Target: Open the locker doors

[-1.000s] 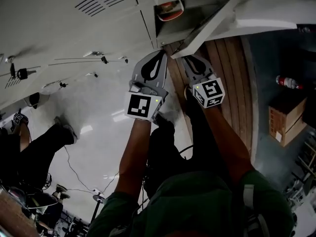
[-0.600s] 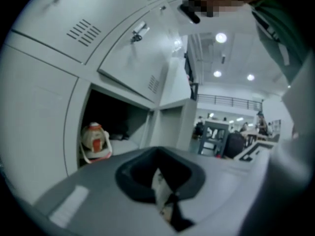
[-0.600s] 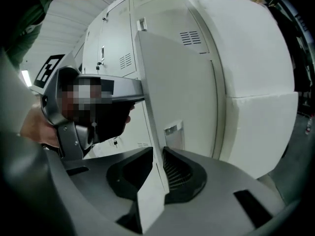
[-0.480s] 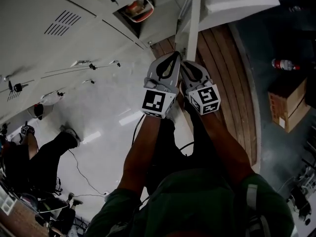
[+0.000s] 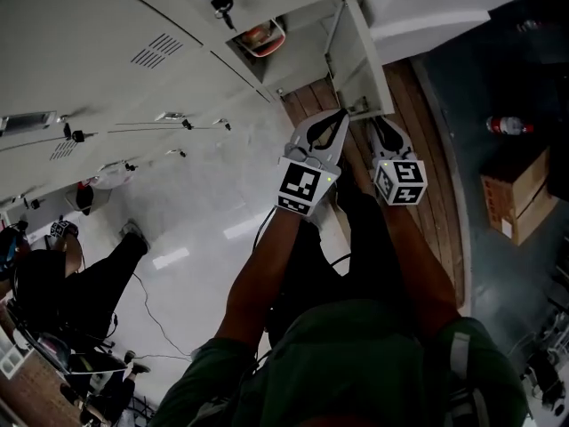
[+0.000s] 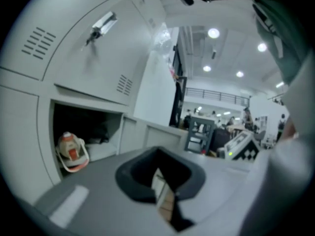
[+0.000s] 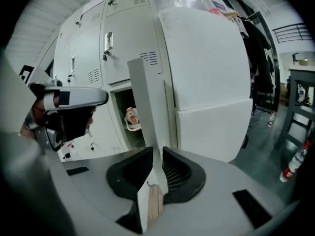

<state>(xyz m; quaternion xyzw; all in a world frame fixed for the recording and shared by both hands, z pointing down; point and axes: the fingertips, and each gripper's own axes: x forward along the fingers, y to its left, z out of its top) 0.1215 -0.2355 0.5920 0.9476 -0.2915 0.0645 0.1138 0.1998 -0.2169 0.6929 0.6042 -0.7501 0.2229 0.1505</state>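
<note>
Right gripper (image 7: 156, 156) is clenched on the free edge of the open locker door (image 7: 146, 97), which stands between its jaws. Left gripper (image 6: 158, 156), just beside, has jaws together on nothing. Beyond lies the open compartment (image 6: 93, 127).

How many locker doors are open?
1. The open door has its edge clamped in the right gripper; the other doors in view are shut. More may be hidden.

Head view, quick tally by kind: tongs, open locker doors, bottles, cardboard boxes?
Tongs: 2 (left tongs, right tongs)
Open locker door: 1
Bottle: 1
Cardboard box: 1
Total: 5
</note>
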